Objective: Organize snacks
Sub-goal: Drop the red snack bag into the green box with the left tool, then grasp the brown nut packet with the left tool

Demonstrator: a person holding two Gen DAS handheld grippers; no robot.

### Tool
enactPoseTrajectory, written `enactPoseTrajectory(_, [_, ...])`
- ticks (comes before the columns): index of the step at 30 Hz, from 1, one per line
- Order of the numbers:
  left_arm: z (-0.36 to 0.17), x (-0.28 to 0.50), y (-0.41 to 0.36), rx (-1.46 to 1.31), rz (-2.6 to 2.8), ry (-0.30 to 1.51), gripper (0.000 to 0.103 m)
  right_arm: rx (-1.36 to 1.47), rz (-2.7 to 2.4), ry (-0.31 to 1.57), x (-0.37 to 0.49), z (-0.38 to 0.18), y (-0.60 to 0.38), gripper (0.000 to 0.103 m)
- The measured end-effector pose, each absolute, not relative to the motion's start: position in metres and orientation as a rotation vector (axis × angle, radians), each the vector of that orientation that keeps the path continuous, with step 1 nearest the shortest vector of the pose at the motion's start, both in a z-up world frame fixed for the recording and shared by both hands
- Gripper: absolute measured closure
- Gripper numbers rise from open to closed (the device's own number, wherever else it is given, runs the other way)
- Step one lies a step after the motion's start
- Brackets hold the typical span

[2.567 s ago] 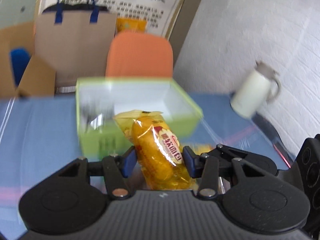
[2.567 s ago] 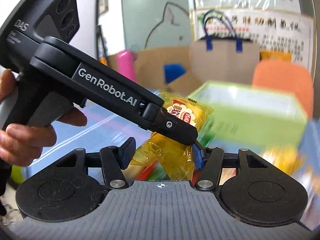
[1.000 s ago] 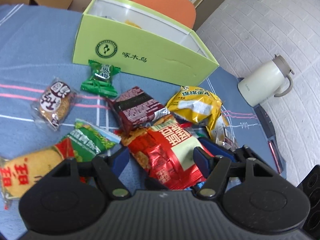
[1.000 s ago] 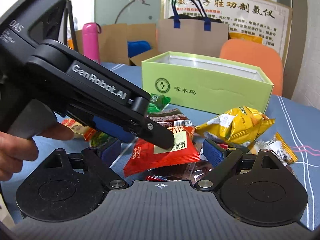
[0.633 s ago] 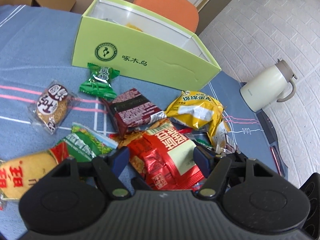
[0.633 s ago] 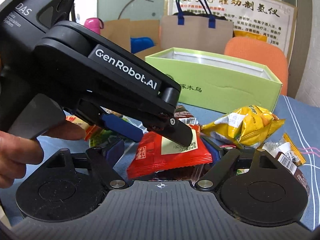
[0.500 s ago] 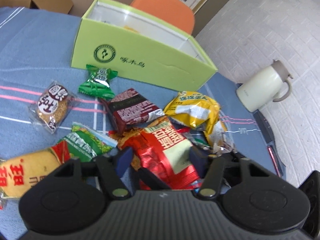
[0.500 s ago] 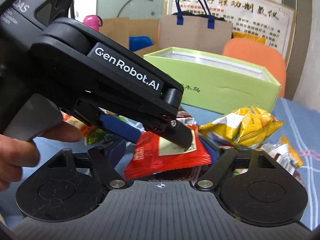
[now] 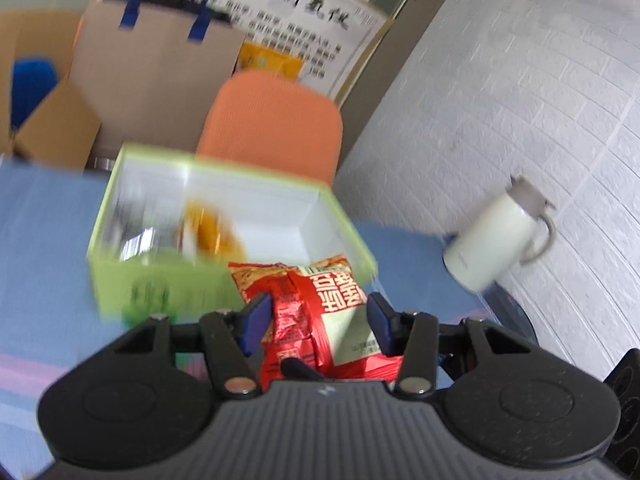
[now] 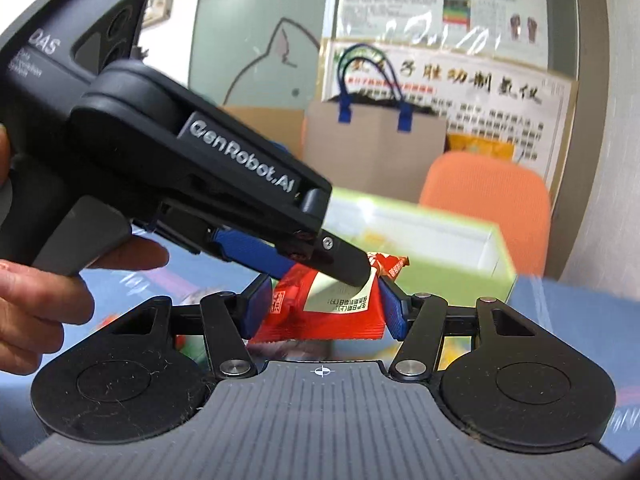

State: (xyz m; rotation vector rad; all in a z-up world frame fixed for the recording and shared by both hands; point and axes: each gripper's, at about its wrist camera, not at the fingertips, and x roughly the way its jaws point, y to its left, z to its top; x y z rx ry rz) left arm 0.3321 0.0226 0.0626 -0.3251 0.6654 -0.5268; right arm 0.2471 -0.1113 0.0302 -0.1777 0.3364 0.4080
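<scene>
Now, entries for this moment:
Left gripper [image 9: 316, 322]: jaws closing, blue pads pressed on both sides of the red snack packet [image 9: 316, 312].
Right gripper [image 10: 323, 307]: jaws closing, pinching the same red snack packet [image 10: 320, 316] from its own side.
Packet place: held off the blue tablecloth [image 9: 40, 240], on the near side of the green box [image 9: 168, 280].
Green box: open-topped, white inside, a yellow packet [image 9: 208, 232] lying in it; view blurred.
Right side: white jug [image 9: 496, 240] by the wall.
Far: orange chair [image 9: 272, 124], brown paper bag [image 10: 372, 148].
Hand [image 10: 44, 296]: grips the left tool's handle.
</scene>
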Motion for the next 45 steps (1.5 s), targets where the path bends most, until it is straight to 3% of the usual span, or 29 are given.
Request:
enactPoseTrajectory(9, [0.064, 0.449, -0.014, -0.317, -0.497, 0.715, 0.054, -0.130, 0.399, 0.410, 0.392, 0.056, -0.137, 0.063])
enactPoseTrajectory(12, [0.049, 0.468, -0.015, -0.315, -0.460, 0.733, 0.037, -0.111, 0.403, 0.472, 0.426, 0.039, -0.139, 0.062])
enactPoseTrajectory(16, [0.045, 0.467, -0.005, -0.315, -0.432, 0.729, 0.037, -0.051, 0.402, 0.497, 0.439, 0.024, -0.151, 0.062])
enactPoseTrajectory(20, [0.059, 0.439, 0.013, -0.312, -0.434, 0.682, 0.037, -0.039, 0.389, 0.425, 0.411, 0.036, -0.155, 0.058])
enactPoseTrajectory(24, [0.072, 0.389, 0.032, -0.283, -0.426, 0.638, 0.034, -0.043, 0.392, 0.341, 0.362, 0.055, -0.162, 0.042])
enactPoseTrajectory(30, [0.058, 0.304, 0.061, -0.246, -0.413, 0.627, 0.033, 0.011, 0.406, 0.297, 0.276, 0.056, -0.171, 0.029])
enactPoseTrajectory(38, [-0.001, 0.225, 0.074, -0.247, -0.381, 0.731, 0.033, 0.110, 0.328, 0.418, 0.176, -0.010, -0.171, 0.027])
enactPoseTrajectory(45, [-0.023, 0.224, 0.024, -0.292, -0.519, 0.804, 0.033, 0.174, 0.117, 0.484, 0.142, -0.035, -0.211, 0.021])
